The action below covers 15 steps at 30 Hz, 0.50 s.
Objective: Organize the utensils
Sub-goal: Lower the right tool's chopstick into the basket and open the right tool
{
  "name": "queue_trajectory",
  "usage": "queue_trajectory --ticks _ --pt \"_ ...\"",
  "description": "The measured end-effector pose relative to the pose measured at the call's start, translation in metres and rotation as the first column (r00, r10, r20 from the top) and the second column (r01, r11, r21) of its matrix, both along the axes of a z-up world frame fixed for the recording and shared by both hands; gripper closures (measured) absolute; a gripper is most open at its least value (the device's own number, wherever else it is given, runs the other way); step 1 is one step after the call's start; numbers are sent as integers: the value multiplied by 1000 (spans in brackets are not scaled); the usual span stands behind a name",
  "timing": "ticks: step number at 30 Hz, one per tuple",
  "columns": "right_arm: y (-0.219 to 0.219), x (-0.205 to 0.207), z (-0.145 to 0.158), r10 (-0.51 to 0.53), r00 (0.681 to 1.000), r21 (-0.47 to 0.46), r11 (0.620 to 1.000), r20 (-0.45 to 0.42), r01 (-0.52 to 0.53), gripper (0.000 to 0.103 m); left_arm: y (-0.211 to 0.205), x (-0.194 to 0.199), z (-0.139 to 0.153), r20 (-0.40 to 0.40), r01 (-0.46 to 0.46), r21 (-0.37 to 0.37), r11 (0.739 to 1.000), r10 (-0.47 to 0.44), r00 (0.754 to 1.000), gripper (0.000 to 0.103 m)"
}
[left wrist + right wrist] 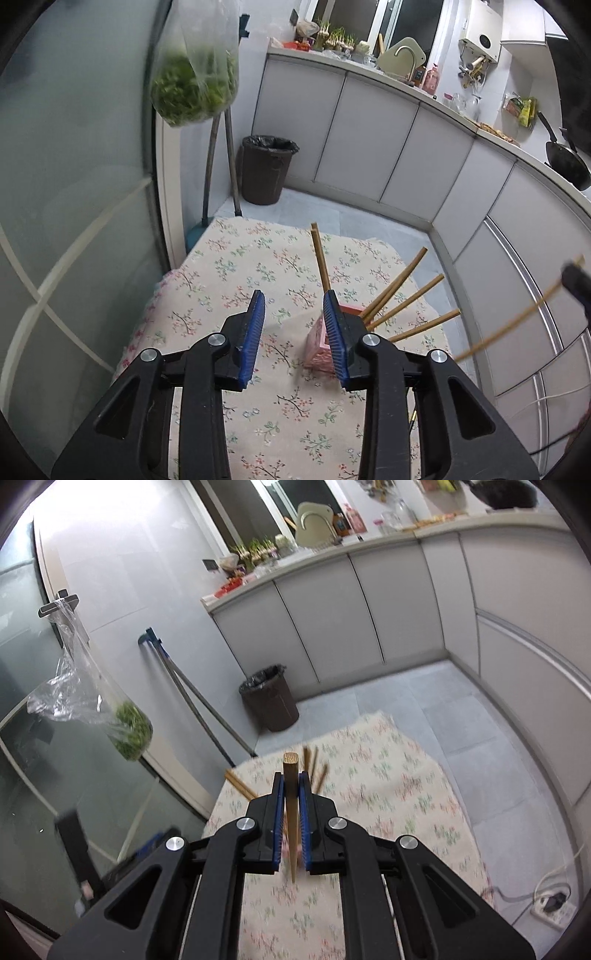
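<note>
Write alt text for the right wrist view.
The right gripper, black with blue pads, is shut on a single upright wooden chopstick above a floral tablecloth. Behind it, more wooden chopsticks fan out, blurred; grey kitchen cabinets and a brown lined bin stand beyond.

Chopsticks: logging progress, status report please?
Left gripper open, empty. Right gripper shut on one chopstick. Pink holder already has several chopsticks. Nothing blocking.

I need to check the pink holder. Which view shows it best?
The left wrist view: the pink holder stands on the flowered cloth, partly behind the left claw, chopsticks sticking out. The right wrist view shows barely a pink sliver.
</note>
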State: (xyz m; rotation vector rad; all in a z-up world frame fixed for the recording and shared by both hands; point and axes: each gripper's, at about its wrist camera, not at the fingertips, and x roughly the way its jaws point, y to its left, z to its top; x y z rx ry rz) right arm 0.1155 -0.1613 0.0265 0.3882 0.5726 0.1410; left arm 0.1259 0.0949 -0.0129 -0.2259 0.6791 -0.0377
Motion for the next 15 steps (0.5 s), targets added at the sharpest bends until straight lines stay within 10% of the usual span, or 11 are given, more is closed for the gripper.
queue_trajectory --ticks 15 --pt "60 83 -21 -22 1000 -111 994 2 22 95 22 -3 9 16 -13 -71 997 14 1000 71"
